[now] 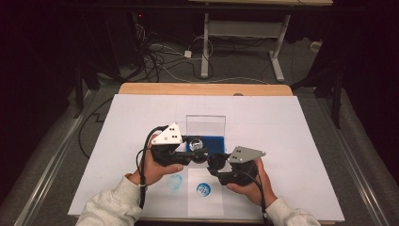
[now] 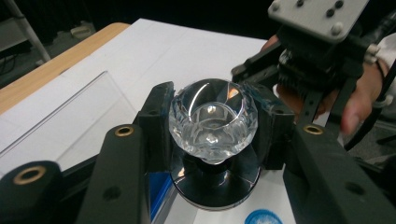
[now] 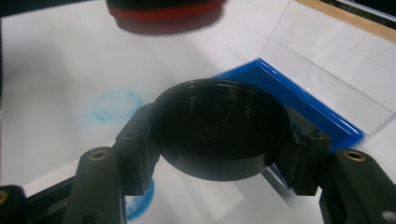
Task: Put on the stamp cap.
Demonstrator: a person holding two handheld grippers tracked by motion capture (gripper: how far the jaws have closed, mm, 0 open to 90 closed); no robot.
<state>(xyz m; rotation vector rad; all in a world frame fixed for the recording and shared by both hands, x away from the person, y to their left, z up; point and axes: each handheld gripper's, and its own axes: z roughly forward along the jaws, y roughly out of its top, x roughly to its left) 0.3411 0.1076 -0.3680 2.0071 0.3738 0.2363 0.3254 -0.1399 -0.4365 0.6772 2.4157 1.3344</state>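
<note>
Glass faceted jar (image 2: 212, 122) sits clamped in left gripper (image 1: 196, 151); right gripper (image 1: 217, 162), at its 4 o'clock, pinches black lid (image 3: 219, 135).

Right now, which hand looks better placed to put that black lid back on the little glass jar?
Probably the right. The right gripper already holds the black lid, hovering beside the glass jar. The left gripper is busy clamping that jar, so it likely just steadies it.

Glass jar (image 1: 196, 143) in left gripper (image 1: 195, 153), lid (image 1: 217, 161) in right gripper (image 1: 215, 165), just right of it
</note>
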